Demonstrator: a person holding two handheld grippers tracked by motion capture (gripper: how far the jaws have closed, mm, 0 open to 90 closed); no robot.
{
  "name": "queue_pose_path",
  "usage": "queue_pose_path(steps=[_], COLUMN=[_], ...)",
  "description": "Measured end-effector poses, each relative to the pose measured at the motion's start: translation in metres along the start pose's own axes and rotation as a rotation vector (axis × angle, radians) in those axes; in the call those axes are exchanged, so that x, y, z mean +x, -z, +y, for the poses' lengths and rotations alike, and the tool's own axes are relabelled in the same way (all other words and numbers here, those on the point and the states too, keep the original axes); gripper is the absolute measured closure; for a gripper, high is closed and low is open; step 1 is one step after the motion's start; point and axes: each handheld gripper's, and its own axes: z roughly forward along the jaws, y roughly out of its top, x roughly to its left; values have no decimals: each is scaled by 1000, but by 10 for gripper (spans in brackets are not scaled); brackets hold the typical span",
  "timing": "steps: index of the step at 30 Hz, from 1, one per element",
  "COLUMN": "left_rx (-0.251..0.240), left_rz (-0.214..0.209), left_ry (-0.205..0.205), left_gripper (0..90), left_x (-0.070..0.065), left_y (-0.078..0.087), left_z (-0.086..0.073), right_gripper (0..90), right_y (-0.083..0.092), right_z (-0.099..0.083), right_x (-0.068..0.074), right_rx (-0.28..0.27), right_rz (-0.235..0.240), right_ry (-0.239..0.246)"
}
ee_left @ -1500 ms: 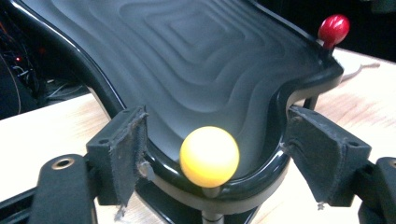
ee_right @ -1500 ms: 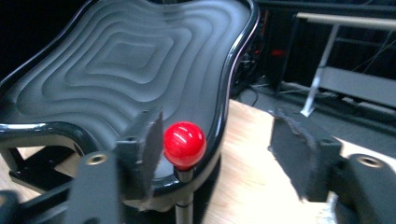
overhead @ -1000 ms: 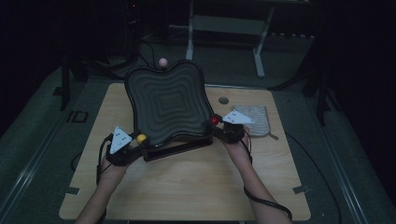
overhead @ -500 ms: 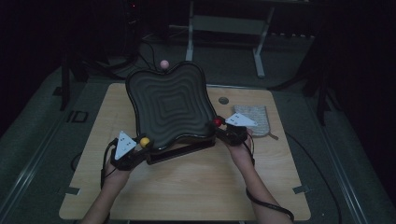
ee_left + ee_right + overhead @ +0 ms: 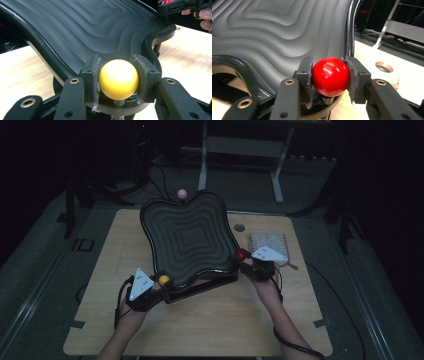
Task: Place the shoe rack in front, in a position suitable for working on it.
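Moved: black wavy tray [image 5: 187, 240] swung, near edge shifted right on desk [image 5: 210, 320] | left hand-held gripper [image 5: 117, 80] closing, now pinching yellow ball knob [image 5: 118, 78] | right hand-held gripper [image 5: 330, 76] clamped on red ball knob [image 5: 330, 76] | done: both knobs gripped | left: steering tray; pink ball [image 5: 182, 194] at far rim

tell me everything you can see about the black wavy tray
The tray is matte black, plastic-looking, with a lobed outline, raised glossy rim and stepped ripples ringing its centre. It sits tilted on a dark base on the wooden table. A yellow knob and red knob at its near corners are each clamped by tongs; a pink knob tops its far edge.
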Motion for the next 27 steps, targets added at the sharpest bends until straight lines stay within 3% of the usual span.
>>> queue_pose_path(steps=[21, 27], left_rx=[-21, -14], left_rz=[-103, -119], left_ry=[-21, -41], left_gripper=[579, 579], left_x=[-48, -58], left_y=[15, 19], left_z=[-5, -5], right_gripper=[603, 604], right_y=[46, 50], right_z=[-21, -23], right_x=[-6, -8], right_rx=[-21, -20], right_rz=[26, 37], right_ry=[1, 0])
